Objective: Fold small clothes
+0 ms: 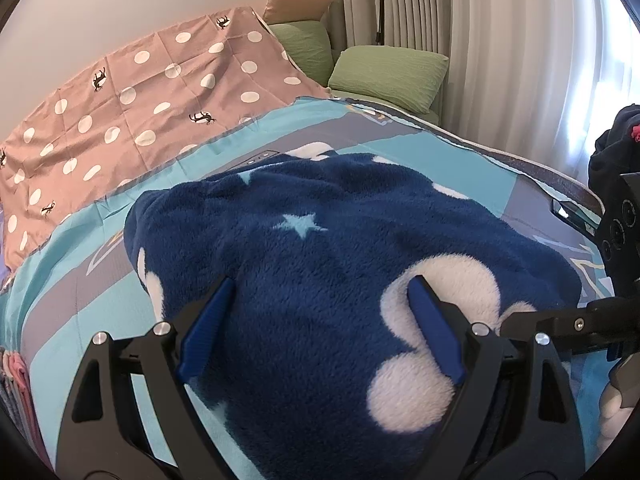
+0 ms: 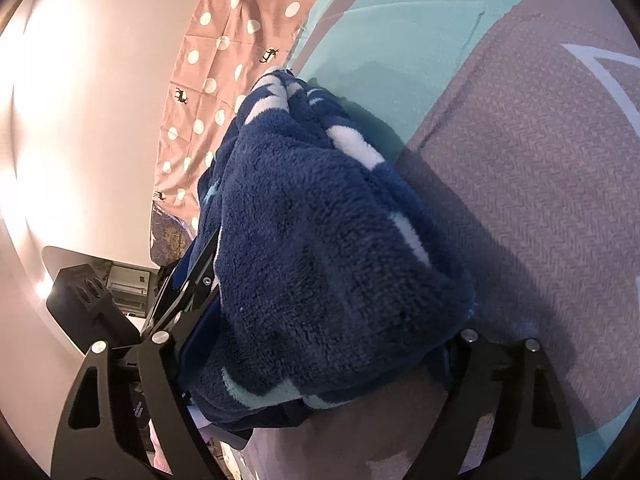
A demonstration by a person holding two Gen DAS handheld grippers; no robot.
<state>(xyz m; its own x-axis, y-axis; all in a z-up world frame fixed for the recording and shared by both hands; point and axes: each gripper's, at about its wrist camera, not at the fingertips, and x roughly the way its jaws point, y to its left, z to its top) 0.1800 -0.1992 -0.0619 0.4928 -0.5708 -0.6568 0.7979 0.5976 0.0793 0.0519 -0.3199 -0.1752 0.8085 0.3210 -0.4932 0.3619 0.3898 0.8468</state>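
A navy fleece garment [image 1: 320, 248] with white patches and pale stars lies spread on the teal and grey bed cover [image 1: 80, 280]. My left gripper [image 1: 322, 292] is open, its blue fingers [image 1: 212, 320] resting on the fleece near its front edge, nothing held between them. In the right wrist view the same fleece [image 2: 328, 248] is bunched over my right gripper [image 2: 320, 340], covering its fingertips, so its grip is hidden. The left gripper's body [image 2: 180, 292] shows there at the left.
A pink polka-dot sheet [image 1: 132, 100] covers the far left of the bed. Green pillows [image 1: 384, 72] and a tan cushion [image 1: 296, 4] sit at the head, by curtains [image 1: 500, 60]. A dark bundle [image 1: 612, 152] is at the right edge.
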